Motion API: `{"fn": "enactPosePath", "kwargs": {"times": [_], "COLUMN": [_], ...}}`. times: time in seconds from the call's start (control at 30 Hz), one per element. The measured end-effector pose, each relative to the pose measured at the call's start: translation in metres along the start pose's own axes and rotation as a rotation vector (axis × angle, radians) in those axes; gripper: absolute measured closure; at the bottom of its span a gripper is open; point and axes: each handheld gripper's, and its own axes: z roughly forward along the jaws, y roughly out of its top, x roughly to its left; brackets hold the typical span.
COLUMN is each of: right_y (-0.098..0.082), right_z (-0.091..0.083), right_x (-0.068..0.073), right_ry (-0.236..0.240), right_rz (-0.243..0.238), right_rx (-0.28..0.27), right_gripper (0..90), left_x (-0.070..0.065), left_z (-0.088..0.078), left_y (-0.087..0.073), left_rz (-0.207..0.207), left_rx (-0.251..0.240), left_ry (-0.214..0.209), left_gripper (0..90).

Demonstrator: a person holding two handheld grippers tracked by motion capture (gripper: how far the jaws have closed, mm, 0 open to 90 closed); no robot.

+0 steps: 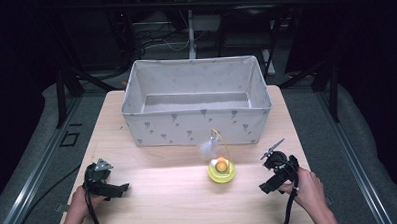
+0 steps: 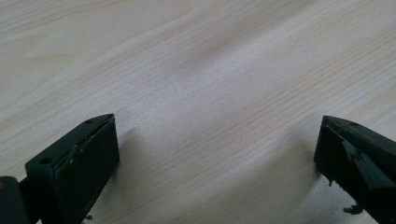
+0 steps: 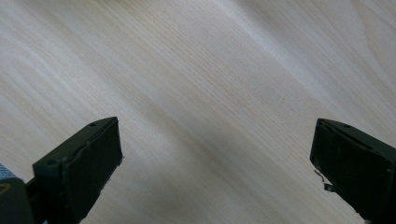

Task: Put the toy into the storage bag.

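Observation:
A small yellow-green round toy (image 1: 221, 170) with an orange ball in it, a thin curved wire and a white feather sits on the wooden table (image 1: 189, 197), just in front of the fabric box (image 1: 197, 123). My left gripper (image 1: 120, 187) rests near the table's front left, held by a hand, well left of the toy. In the left gripper view my left gripper (image 2: 217, 154) has its jaws wide apart over bare wood. My right gripper (image 1: 267, 185) lies at the front right, right of the toy. The right gripper (image 3: 215, 154) is open too, nothing between its jaws.
The grey patterned fabric box stands open-topped at the back middle of the table. Metal frame legs, cables and dark floor surround the table. Bare wood lies between the two grippers in front of the toy.

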Motion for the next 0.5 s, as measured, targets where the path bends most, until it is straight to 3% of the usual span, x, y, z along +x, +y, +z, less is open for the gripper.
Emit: {"fn": "enactPosePath", "kwargs": {"times": [0.5], "right_y": [0.0066], "right_z": [-0.0036], "right_x": [0.0104], "right_ry": [-0.002], "right_rz": [-0.056], "right_rx": [0.012], "right_gripper": [2.4], "left_x": [-0.0002], "left_z": [0.0], "left_y": [-0.0005], "left_rz": [0.0], "left_rx": [-0.005], "left_ry": [0.003], "left_gripper": [0.0]}}
